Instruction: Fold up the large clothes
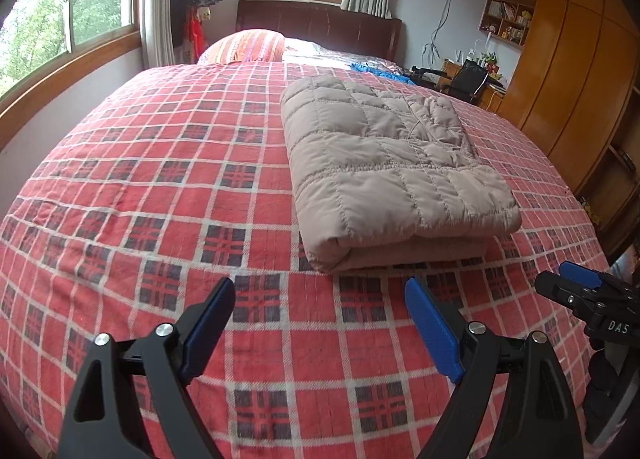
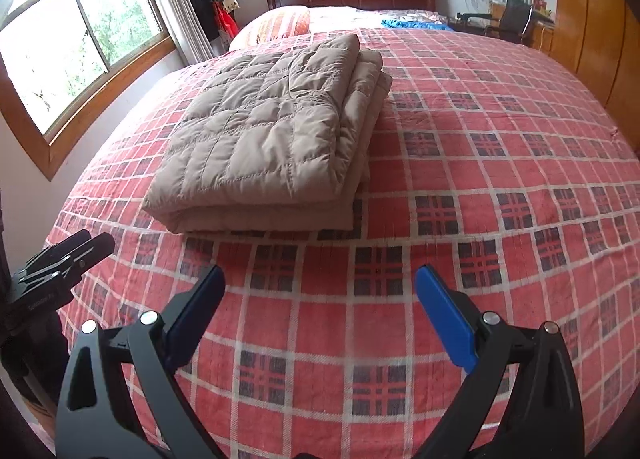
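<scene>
A beige quilted garment (image 1: 392,171) lies folded into a thick rectangle on the red plaid bedspread (image 1: 160,179). In the right wrist view the same folded garment (image 2: 272,135) sits left of centre on the bedspread (image 2: 480,179). My left gripper (image 1: 320,291) hovers open over the bed, short of the garment's near fold, holding nothing. My right gripper (image 2: 320,279) is also open and empty, a little nearer than the garment's front edge. The right gripper (image 1: 576,283) shows at the right edge of the left wrist view; the left gripper (image 2: 80,247) appears at the left edge of the right wrist view.
A striped pillow (image 1: 248,45) and a dark wooden headboard (image 1: 320,27) lie at the far end. A blue cloth (image 1: 380,71) rests near the far right of the bed. Windows (image 1: 60,27) line the left wall; wooden wardrobes (image 1: 580,79) and a desk chair (image 1: 468,79) stand on the right.
</scene>
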